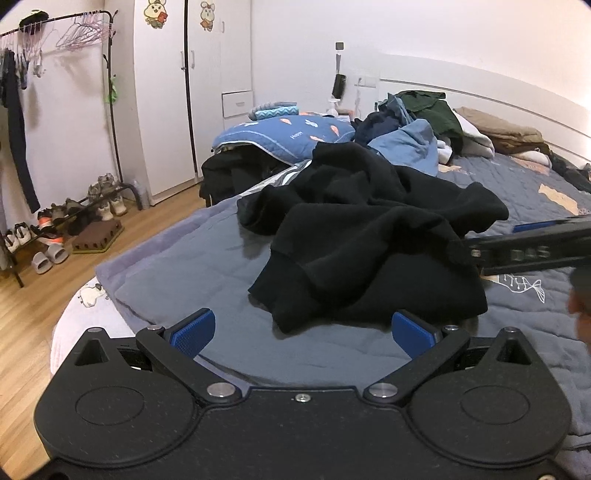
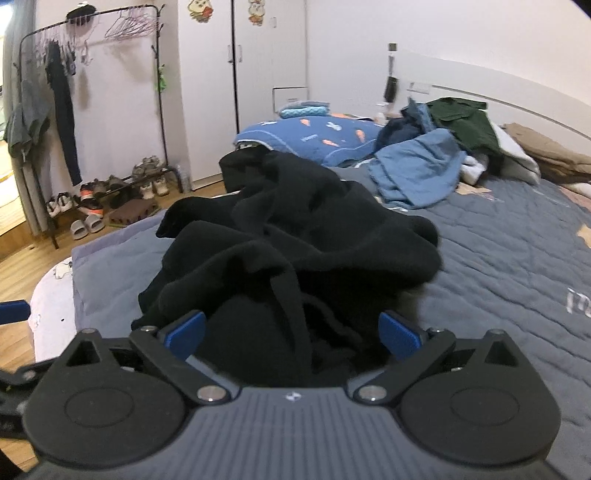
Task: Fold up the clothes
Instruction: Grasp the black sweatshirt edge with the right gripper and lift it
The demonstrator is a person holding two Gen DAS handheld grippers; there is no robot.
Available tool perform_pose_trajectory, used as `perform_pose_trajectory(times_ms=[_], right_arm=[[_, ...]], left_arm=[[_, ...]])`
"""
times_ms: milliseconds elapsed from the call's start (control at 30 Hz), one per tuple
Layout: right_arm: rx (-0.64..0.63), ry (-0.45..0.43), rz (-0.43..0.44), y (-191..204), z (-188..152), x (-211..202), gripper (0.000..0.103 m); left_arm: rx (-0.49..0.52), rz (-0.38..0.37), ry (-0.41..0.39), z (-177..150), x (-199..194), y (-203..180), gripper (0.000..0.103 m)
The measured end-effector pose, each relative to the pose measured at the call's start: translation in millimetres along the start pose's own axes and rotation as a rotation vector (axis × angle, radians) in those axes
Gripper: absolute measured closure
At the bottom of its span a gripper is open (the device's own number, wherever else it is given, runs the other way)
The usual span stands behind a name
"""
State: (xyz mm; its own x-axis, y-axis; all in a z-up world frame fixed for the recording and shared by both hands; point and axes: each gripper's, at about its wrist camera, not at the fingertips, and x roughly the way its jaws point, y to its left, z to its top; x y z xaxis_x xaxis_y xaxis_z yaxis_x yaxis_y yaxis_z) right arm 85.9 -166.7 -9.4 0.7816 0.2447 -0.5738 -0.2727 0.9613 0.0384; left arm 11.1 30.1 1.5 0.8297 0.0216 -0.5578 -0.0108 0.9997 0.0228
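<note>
Left wrist view. A clothes rack with hangers is seen at 10 o'clock, shoes lined up on the low rail beneath it. A white wardrobe stands at 11 o'clock. The left gripper is held wide, blue pads apart, nothing between them — only the grey quilt is seen in the gap. The black sweatshirt lies crumpled on the quilt just past the fingertips, around the frame's centre, its ribbed hem turned toward the camera. A blue pillow is noted at 12 o'clock, and a heap of clothes — blue, green, white, tan — at 1 o'clock near the headboard. The right gripper enters from 3 o'clock, its tip against the sweatshirt's right edge.

Right wrist view. Rack at 10 o'clock, wardrobe at 12. The right gripper is spread wide, with folds of the sweatshirt bunched between the pads; a grip is not made. The clothes heap sits at 1 o'clock, the quilt stretching to 3 o'clock.
</note>
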Motion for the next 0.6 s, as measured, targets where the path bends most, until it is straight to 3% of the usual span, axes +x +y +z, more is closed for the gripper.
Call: perform_pose_trajectory(times_ms=[133,233,533,600], right_arm=[[0.004,0.026,0.015,1,3,25,0.004],[0.0,0.047,0.012,2,2,41,0.011],[0.031,0.092,-0.014,5,-4,67,0.058],[0.074,0.077,-0.004,1,-6,64,0.077]], left_arm=[[-0.022,0.005,0.02,3,5,6,0.0],[-0.073,0.002,0.034,6,9,15,0.0],[-0.135,-0.004,0.048,8,14,25,0.0],[-0.143,-0.004,0.053,7,15,26,0.0]])
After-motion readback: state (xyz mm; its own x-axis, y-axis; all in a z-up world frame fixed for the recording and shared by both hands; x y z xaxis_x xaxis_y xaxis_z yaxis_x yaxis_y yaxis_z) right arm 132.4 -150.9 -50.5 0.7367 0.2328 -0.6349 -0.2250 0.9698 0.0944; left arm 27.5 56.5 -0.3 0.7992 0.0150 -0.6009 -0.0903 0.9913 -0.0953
